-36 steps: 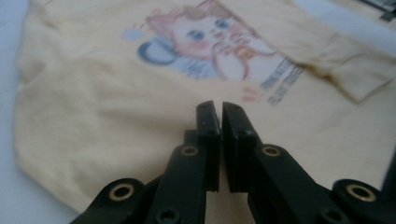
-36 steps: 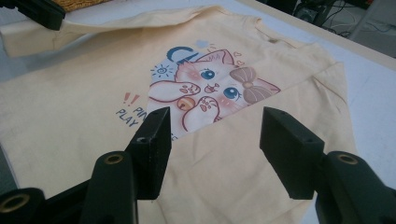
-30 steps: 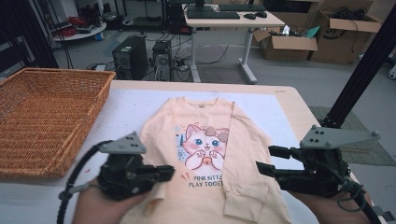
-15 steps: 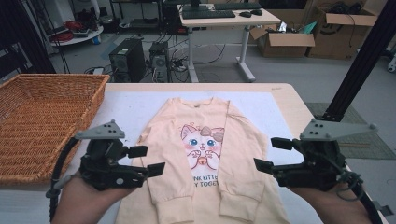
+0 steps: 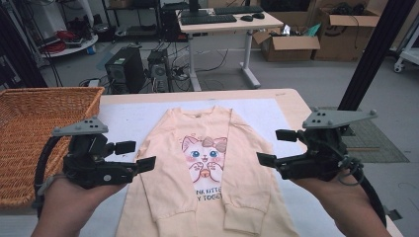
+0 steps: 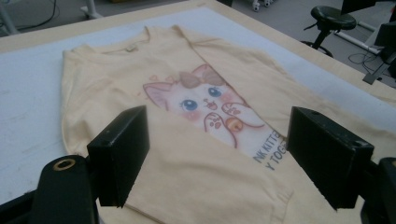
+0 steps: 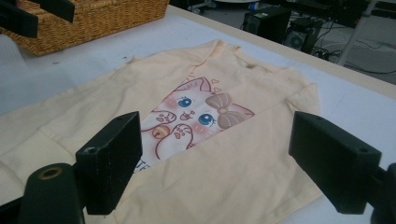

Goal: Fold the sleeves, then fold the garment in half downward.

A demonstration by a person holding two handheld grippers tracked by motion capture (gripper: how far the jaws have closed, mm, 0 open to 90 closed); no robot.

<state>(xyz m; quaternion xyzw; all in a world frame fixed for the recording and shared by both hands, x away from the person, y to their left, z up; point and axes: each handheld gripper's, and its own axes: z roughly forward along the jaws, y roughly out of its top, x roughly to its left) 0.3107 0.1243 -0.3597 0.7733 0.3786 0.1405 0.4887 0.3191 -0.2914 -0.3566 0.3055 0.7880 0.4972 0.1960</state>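
Since a second ago: both grippers drawn back off the shirt (image 5: 207,168) toward its sides, left gripper (image 5: 136,155) lifted and shifted out toward the basket (image 5: 29,128), right gripper (image 5: 276,147) eased outward a little. Jaws of both just been opening; now spread wide, nothing between them, no pad on cloth. Left gripper view: black jaws apart above the folded left sleeve (image 6: 205,177), cat print (image 6: 201,105) beyond. Right gripper view: jaws apart above the folded right sleeve (image 7: 243,172). Pale yellow long-sleeved shirt flat on the white mat (image 5: 123,118) at mid-table, collar away from the person, both sleeves folded inward over the front, cuffs near the hem. Wicker basket at table's left edge, well apart from shirt.
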